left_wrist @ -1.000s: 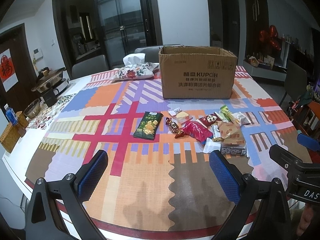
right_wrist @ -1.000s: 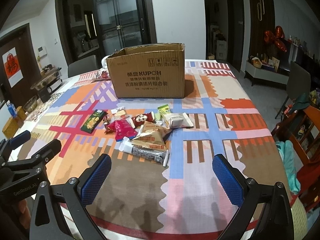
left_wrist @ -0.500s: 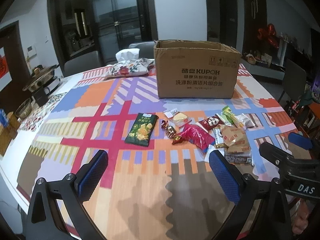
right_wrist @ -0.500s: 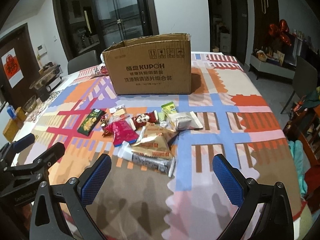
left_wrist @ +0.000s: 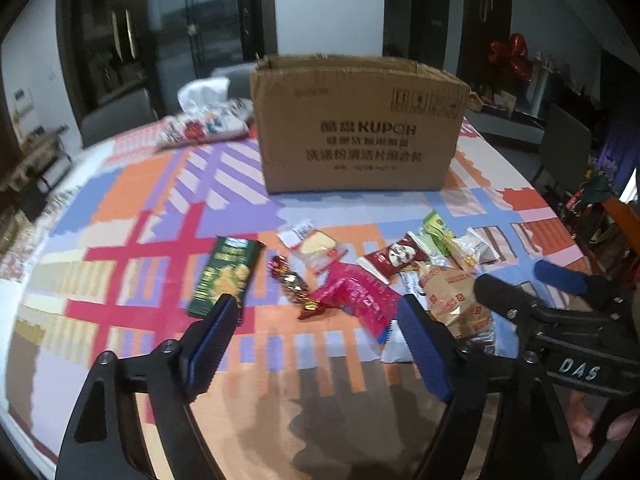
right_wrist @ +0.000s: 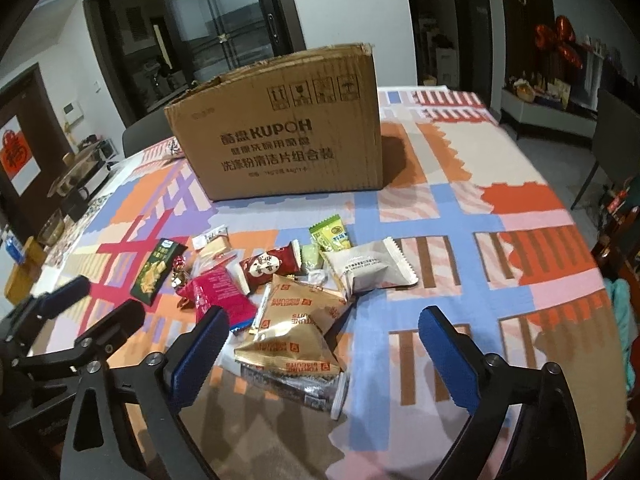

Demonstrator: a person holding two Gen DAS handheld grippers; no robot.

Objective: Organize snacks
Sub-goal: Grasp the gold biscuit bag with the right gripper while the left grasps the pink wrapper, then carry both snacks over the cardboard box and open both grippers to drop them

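Several snack packets lie in a loose pile on the patterned tablecloth in front of an open cardboard box (left_wrist: 356,132) (right_wrist: 288,136). Among them are a dark green packet (left_wrist: 226,276) (right_wrist: 156,272), a pink packet (left_wrist: 356,296) (right_wrist: 220,292), a gold triangular bag (right_wrist: 296,332) (left_wrist: 456,300) and a white packet (right_wrist: 368,268). My left gripper (left_wrist: 316,348) is open and empty, just short of the pink packet. My right gripper (right_wrist: 320,356) is open and empty, with the gold bag between its fingers' line of sight.
A floral pillow (left_wrist: 204,128) lies left of the box. Chairs stand behind the table and at the right. The table's left edge holds small items (right_wrist: 24,260). The other gripper shows in each view (left_wrist: 560,320) (right_wrist: 68,332).
Both grippers have moved forward and lower toward the snack pile; the box and packets look larger. Both grippers stayed open. No snack has moved.
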